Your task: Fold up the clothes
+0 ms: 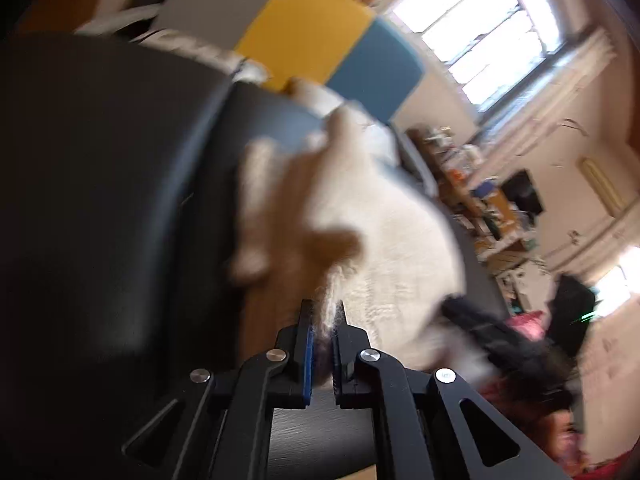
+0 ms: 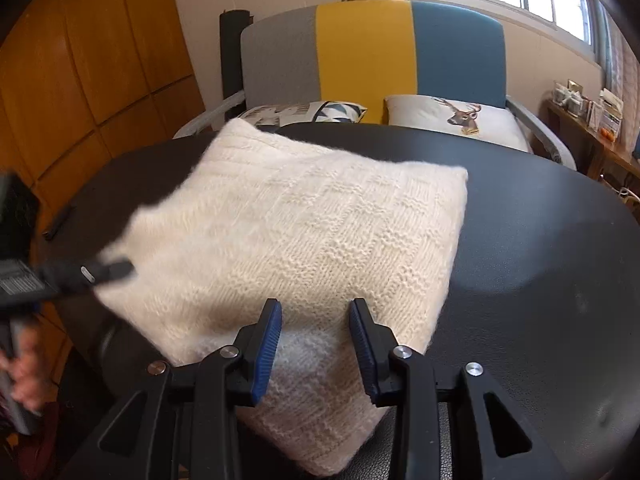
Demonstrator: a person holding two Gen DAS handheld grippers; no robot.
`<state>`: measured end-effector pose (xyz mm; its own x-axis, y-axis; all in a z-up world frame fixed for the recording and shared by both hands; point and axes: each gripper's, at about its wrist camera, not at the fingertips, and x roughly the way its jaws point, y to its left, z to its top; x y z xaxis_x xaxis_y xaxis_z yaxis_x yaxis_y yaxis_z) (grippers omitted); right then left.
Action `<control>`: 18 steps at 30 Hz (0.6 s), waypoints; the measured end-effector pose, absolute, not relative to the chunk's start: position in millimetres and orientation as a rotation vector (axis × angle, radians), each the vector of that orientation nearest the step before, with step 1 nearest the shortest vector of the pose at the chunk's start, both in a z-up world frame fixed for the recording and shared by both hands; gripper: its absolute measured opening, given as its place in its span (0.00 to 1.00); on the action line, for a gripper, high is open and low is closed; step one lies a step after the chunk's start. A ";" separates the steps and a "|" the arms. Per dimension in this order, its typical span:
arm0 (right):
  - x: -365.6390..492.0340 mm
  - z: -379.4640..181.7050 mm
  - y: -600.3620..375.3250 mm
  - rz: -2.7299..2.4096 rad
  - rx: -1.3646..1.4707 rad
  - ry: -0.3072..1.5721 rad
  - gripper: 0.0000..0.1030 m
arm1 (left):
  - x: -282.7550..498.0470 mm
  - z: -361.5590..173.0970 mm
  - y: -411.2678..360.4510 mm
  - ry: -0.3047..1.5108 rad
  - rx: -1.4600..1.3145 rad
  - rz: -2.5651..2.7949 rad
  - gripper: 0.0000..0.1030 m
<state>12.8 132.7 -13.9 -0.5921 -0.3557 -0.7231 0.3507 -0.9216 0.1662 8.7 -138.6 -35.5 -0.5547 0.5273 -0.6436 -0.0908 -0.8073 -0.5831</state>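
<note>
A cream knitted sweater (image 2: 304, 224), folded into a thick rectangle, lies on the dark round table (image 2: 520, 240). My right gripper (image 2: 315, 312) is open above the sweater's near part, fuzzy knit showing between its blue-padded fingers (image 2: 267, 344) without being pinched. My left gripper (image 2: 120, 270) comes in from the left and is shut on the sweater's left edge. The left wrist view is motion-blurred; there the left gripper (image 1: 323, 314) has wool fibres clamped between its nearly touching pads, and the sweater (image 1: 380, 240) stretches away over the table (image 1: 100, 180).
A sofa with a grey, yellow and blue back (image 2: 368, 48) and two cushions (image 2: 452, 116) stands behind the table. Wooden cupboards (image 2: 80, 80) line the left. A small black object (image 2: 60, 222) lies near the table's left rim. A hand (image 2: 24, 372) grips the left handle.
</note>
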 end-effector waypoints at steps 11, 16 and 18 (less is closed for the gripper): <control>13.9 10.4 114.6 -2.407 1.047 0.035 0.34 | 7.0 -44.7 -145.6 -0.784 -1.179 2.444 0.07; 40.2 -20.9 78.2 -2.267 1.105 0.367 0.18 | 9.6 -50.1 -151.9 -0.825 -1.159 2.446 0.08; 48.1 -31.9 78.4 -2.240 1.123 0.483 0.17 | 11.2 -48.3 -152.9 -0.823 -1.144 2.460 0.08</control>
<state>48.1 78.4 -31.9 -0.4766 -0.3356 -0.8125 0.6409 -0.7653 -0.0598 11.2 -152.9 -48.3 -0.6351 0.4907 -0.5965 -0.0328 -0.7887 -0.6139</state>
